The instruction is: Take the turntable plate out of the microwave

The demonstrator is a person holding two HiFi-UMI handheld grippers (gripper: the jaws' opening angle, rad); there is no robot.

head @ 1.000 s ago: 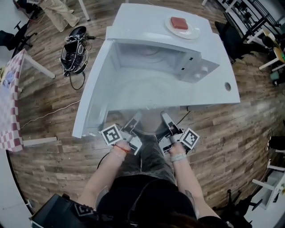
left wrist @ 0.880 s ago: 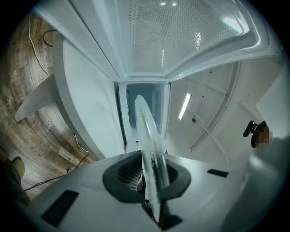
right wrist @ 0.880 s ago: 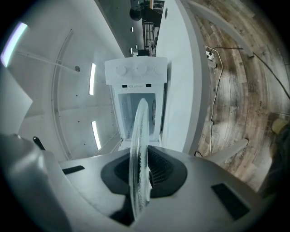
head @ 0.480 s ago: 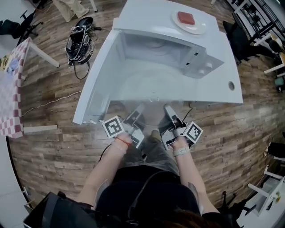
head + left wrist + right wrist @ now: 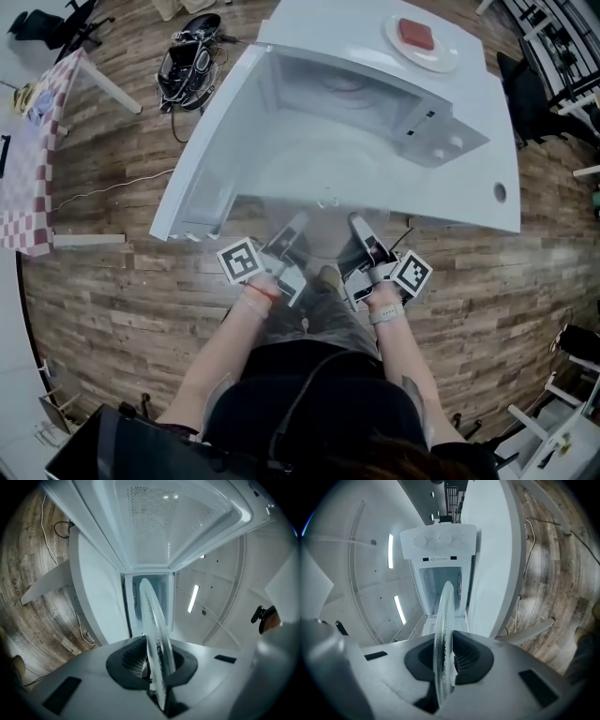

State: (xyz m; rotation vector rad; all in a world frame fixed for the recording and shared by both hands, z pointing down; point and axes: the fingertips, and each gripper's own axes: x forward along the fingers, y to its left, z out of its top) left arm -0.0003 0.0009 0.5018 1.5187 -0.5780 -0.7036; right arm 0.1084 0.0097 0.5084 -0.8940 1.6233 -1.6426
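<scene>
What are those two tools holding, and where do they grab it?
The left tool and right tool each pinch the glass turntable plate by its rim.

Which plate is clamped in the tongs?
The clear glass turntable plate, pinched at its rim by the left tongs and right tongs. The white plate carrying a red block sits apart.

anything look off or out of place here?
Nothing spilled or damaged. The left tongs and right tongs each grip the turntable plate by its rim. Only oddity: a small plate with a red item appears to sit on top of the microwave.
</scene>
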